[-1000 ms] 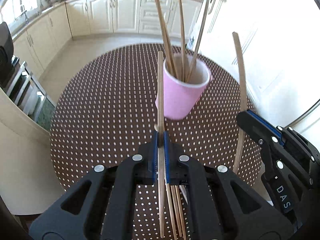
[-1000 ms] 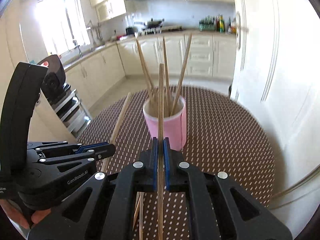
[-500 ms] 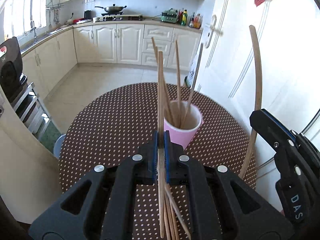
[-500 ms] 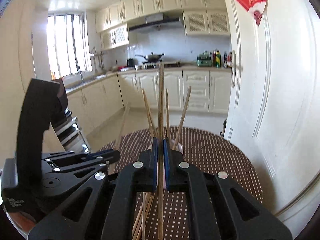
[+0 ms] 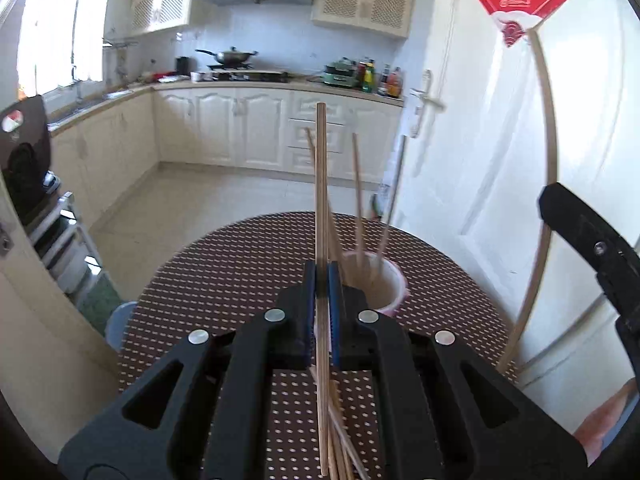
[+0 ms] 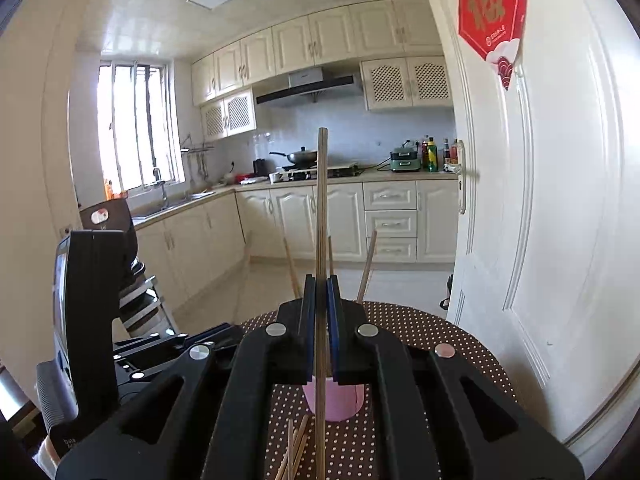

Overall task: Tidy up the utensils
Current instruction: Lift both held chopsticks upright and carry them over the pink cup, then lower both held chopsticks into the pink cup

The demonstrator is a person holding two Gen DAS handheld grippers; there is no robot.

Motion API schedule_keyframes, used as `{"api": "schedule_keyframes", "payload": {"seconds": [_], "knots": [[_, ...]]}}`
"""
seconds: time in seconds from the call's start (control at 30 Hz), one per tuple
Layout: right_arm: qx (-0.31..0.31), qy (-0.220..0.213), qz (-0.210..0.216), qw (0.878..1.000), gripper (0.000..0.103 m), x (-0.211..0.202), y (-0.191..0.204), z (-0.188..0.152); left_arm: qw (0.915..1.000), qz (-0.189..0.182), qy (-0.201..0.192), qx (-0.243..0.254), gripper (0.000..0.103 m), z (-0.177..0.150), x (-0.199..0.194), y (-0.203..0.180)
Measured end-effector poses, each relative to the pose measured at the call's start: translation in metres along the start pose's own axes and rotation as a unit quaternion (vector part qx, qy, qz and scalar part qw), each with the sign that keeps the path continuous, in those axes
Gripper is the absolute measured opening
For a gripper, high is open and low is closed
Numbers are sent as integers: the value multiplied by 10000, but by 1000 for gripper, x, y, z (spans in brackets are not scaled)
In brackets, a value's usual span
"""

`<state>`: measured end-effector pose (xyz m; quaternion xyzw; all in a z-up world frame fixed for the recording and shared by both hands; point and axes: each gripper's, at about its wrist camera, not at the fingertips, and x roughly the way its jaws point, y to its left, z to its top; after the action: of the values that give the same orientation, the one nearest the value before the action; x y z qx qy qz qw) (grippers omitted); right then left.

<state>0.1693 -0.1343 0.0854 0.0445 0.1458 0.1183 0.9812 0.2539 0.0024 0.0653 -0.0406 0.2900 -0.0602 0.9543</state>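
**Both chopsticks lifted clear and tipped toward the cup**

Over the last second both grippers had risen and pitched upward, so the pink cup (image 5: 376,284) dropped from mid-frame to low in each view, partly behind the jaws. A second ago each held stick stood beside the cup near counter height; now their tips rose above the cup's rim. That looked like the carry before insertion, with neither stick yet in the cup.

The left gripper (image 5: 322,300) had its jaws pinched narrow on one wooden chopstick (image 5: 321,200), which ran straight up past the cup's near rim. The right gripper (image 6: 321,320) was likewise clamped tight on its own chopstick (image 6: 321,208), the cup showing pink just below and behind the jaws in that view. From the left wrist view, the right gripper's stick (image 5: 548,160) stood well to the right of the cup.

The cup sat upright on the dotted brown counter (image 5: 224,276) and held several chopsticks (image 5: 357,200) leaning outward; exactly how many was hard to count. On the near side of the cup, a small loose pile of chopsticks (image 6: 296,452) lay on the counter awaiting collection.
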Motion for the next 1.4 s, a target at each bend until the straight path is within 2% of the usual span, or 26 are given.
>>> {"api": "schedule_keyframes", "payload": {"seconds": [0.13,0.33,0.6,0.87,1.1,1.4], "knots": [[60,-189,18,9998,4,-1,-3,3,9998,73,-176,-1,7,5,-3,-3],[186,-735,22,9971,4,-4,-11,16,9990,151,-403,95,7,16,-8,-16],[251,-1448,108,9891,4,-2,-24,26,9971,-91,-754,26,7,32,-8,-29],[305,-1790,241,9831,4,18,-32,22,9929,-145,-1158,-246,7,49,2,-33],[571,-1805,237,9816,4,43,-46,15,9928,16,-1124,-412,7,53,36,-26],[789,-1567,242,9842,4,76,-57,5,9879,-77,-1310,-821,7,60,60,-4]]}}
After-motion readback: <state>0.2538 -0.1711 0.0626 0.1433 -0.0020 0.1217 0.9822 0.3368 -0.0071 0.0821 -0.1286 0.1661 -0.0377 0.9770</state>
